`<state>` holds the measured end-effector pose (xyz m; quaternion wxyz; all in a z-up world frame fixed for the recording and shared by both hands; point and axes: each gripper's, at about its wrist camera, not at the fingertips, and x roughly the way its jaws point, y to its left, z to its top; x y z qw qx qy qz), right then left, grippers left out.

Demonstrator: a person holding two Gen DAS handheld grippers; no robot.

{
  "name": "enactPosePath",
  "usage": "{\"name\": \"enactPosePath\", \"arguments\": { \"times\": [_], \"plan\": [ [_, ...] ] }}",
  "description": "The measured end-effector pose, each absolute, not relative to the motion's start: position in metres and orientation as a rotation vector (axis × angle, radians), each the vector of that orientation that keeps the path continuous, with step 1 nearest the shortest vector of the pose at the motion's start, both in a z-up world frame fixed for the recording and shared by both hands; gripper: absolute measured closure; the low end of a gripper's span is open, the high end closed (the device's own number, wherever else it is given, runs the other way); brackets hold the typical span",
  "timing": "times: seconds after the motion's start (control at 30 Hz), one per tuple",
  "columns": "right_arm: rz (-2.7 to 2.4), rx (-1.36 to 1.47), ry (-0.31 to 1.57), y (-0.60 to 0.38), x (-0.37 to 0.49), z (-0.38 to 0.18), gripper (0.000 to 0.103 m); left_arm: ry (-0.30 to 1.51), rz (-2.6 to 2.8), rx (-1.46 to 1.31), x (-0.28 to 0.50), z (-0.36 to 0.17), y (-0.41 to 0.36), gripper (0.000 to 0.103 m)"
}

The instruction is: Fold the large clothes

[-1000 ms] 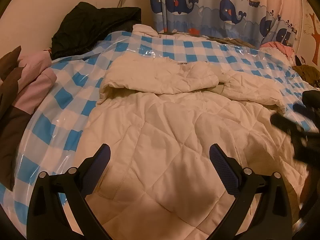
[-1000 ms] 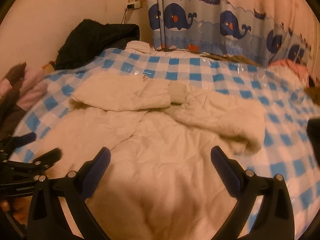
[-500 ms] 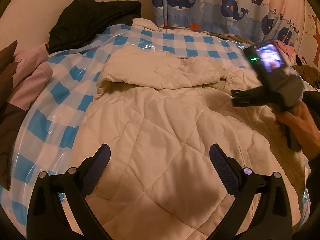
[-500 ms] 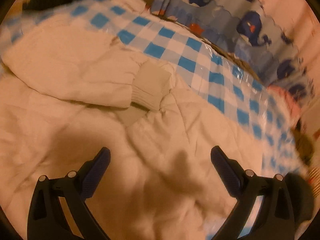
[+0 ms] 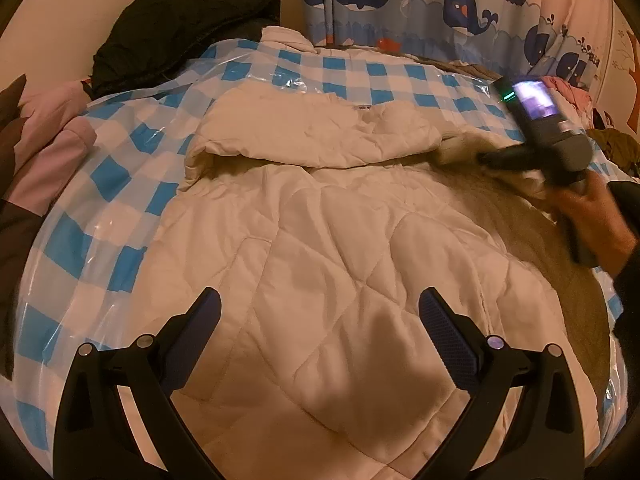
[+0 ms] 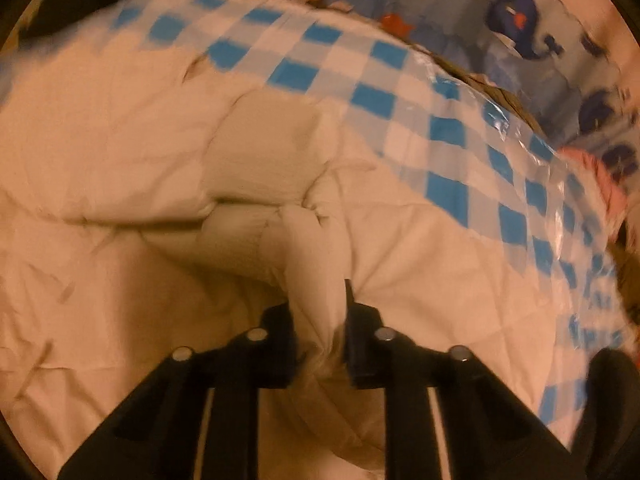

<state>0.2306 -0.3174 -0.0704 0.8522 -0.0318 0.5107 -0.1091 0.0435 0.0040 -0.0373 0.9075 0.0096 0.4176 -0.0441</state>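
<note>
A cream quilted puffer coat [image 5: 340, 260] lies spread on the checked sheet, its left sleeve [image 5: 312, 136] folded across the chest. My left gripper [image 5: 320, 298] hovers open over the coat's lower half, nothing between its fingers. In the left wrist view a hand holds my right gripper [image 5: 482, 158] at the coat's right sleeve, close to the ribbed cuff. In the blurred right wrist view my right gripper [image 6: 318, 304] has its jaws closing tight on a pinched ridge of cream sleeve fabric [image 6: 312, 248], just below the cuff [image 6: 272, 152].
A blue and white checked plastic sheet [image 5: 120, 168] covers the bed. A black coat [image 5: 180, 20] is heaped at the back left, pink and brown clothes [image 5: 44, 152] at the left edge, more clothes [image 5: 572, 92] at the far right. A whale-print curtain [image 5: 420, 0] hangs behind.
The right gripper swept in from the right edge, came down to the coat's right sleeve and went from wide open to shut on a fold. The left gripper stayed put.
</note>
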Motion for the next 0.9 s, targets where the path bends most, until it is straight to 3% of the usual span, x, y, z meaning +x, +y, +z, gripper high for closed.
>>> {"name": "enactPosePath", "arguments": {
  "times": [0.2,0.43,0.73,0.87,0.9],
  "plan": [
    [-0.318,0.273,0.866,-0.424,0.179,-0.003,0.088,0.865,-0.079,0.036,0.046,-0.04,0.001,0.008],
    [-0.464,0.536,0.674,-0.546,0.1,0.038,0.088,0.879,-0.079,0.037,0.051,-0.045,-0.006,0.008],
    [-0.511,0.85,0.401,-0.651,-0.005,0.015,0.088,0.888,-0.084,0.072,0.055,-0.052,-0.025,0.008],
    [-0.612,0.942,0.508,-0.667,-0.039,-0.033,0.083,0.898,-0.081,0.078,0.059,-0.055,-0.03,0.008],
    [-0.639,0.936,0.553,-0.665,-0.045,-0.041,0.076,0.905,-0.082,0.069,0.06,-0.055,-0.029,0.008]
  ]
}}
